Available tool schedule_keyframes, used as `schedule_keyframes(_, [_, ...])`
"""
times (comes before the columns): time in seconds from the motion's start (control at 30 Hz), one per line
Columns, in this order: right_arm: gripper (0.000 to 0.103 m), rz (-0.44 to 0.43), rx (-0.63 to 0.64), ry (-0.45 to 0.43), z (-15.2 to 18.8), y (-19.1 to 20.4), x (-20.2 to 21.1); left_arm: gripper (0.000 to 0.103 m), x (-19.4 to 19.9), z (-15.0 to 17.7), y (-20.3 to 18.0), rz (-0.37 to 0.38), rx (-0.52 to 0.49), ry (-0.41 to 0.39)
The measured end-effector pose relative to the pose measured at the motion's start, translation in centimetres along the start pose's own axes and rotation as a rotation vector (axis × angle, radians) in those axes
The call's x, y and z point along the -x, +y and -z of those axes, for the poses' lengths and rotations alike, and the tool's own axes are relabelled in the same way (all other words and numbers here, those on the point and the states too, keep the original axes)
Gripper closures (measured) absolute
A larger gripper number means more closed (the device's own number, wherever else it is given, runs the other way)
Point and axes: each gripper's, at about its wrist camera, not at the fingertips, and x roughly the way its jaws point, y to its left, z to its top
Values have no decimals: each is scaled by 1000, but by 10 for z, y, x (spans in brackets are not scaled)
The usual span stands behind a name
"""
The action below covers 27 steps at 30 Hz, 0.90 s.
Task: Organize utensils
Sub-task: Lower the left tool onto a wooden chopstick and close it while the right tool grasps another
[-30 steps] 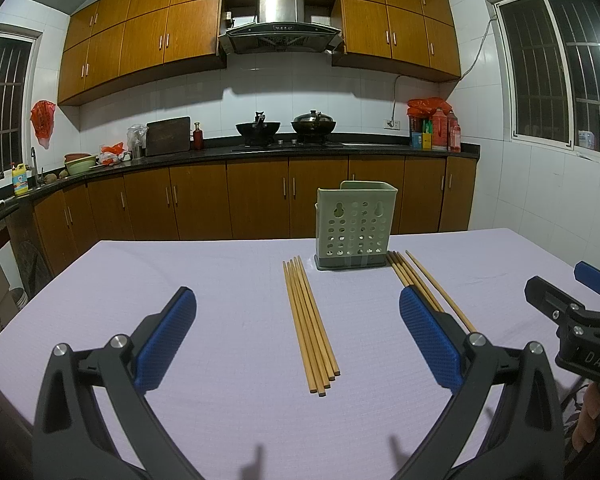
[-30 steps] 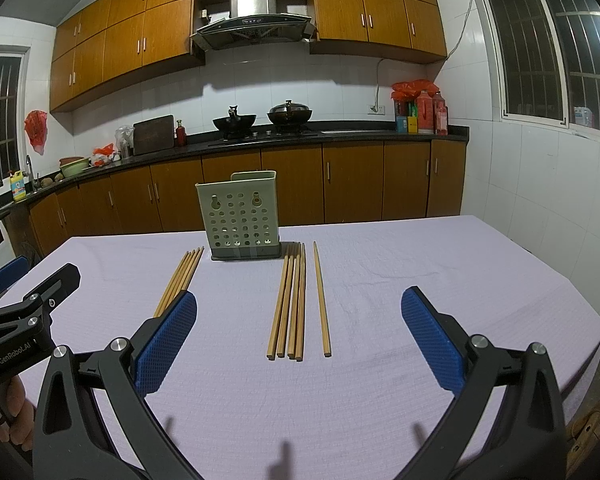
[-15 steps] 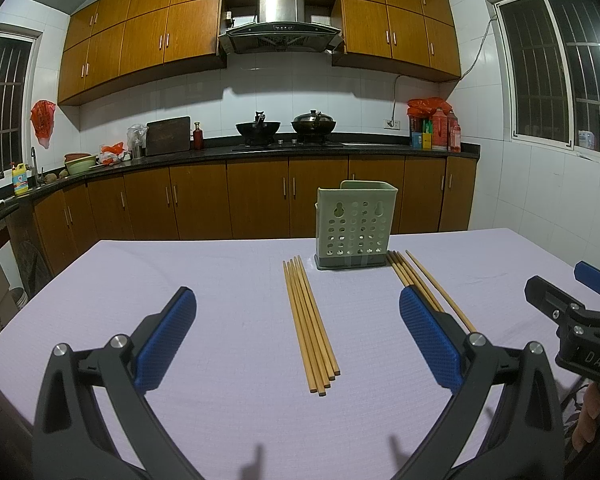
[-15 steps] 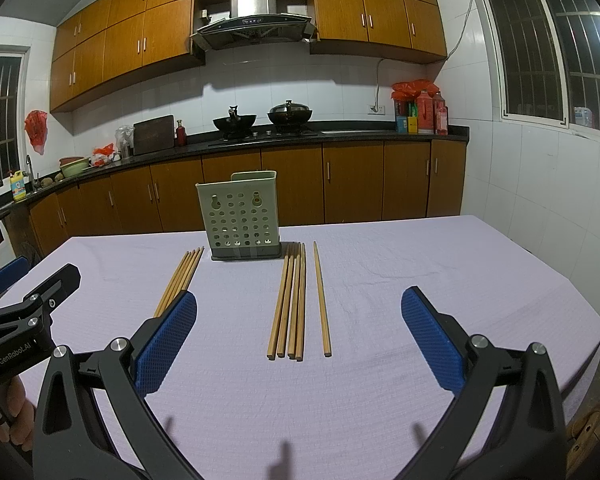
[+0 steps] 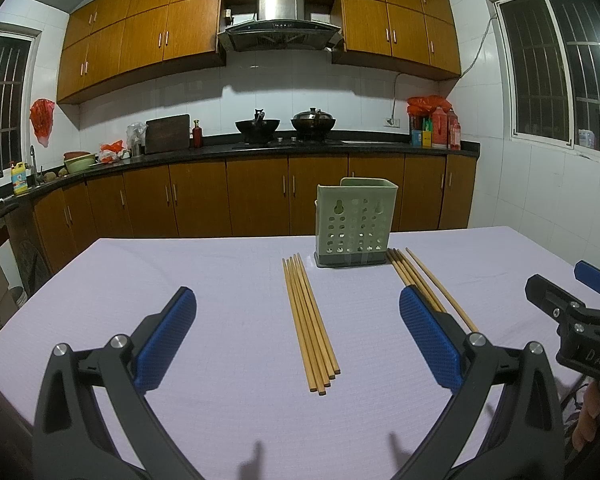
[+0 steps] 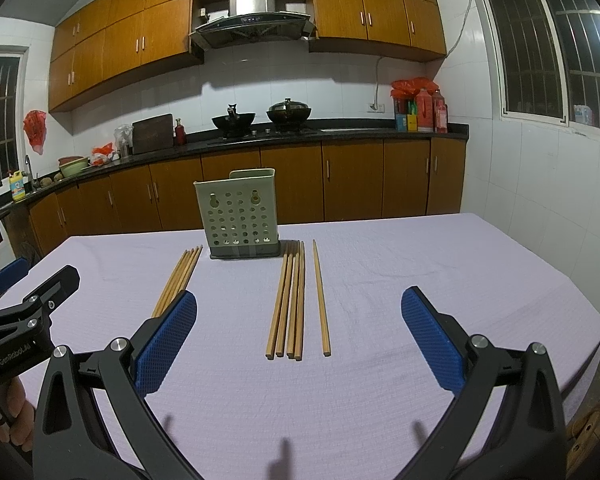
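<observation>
A pale green perforated utensil holder point(image 5: 355, 222) stands upright at the table's far middle; it also shows in the right wrist view point(image 6: 242, 214). One bundle of wooden chopsticks point(image 5: 309, 320) lies left of it, ahead of my left gripper point(image 5: 298, 314), which is open and empty above the table. A second bundle point(image 6: 288, 304) and a single chopstick point(image 6: 321, 304) lie right of the holder, ahead of my right gripper point(image 6: 299, 312), also open and empty. The left bundle also shows in the right wrist view point(image 6: 179, 278).
The table has a lilac cloth point(image 5: 228, 280). Its right edge point(image 6: 588, 312) drops off near a tiled wall. Kitchen counters with woks point(image 5: 258, 125) stand behind the table. Each gripper shows at the other view's side edge.
</observation>
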Motion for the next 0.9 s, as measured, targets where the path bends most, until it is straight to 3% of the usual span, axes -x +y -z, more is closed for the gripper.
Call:
schedule_keyframes(0.17, [2,-12,3,29,-6,-6,-9,4,-21,6,-1,16,17,56])
schedule_keyframes(0.33, [5,19,-26,124,-5,-17,-46,6,-59,9,19,-2,72,179])
schedule_keyframes(0.4, [24,30,-27,200,-8,-23,-71,18,-74,8,26,-6,88,224])
schedule_keyframes(0.6, [54,21,-22,390,3,-30,-141,46,-129,15,38,39,109,386])
schedule_keyframes(0.77, [68,19,-24,489,16,-34,-169,62,-156,28,34,92,117,477])
schedule_keyframes(0.9, [74,29,-5,488,18,-35,-170,74,-170,36,28,125,114,531])
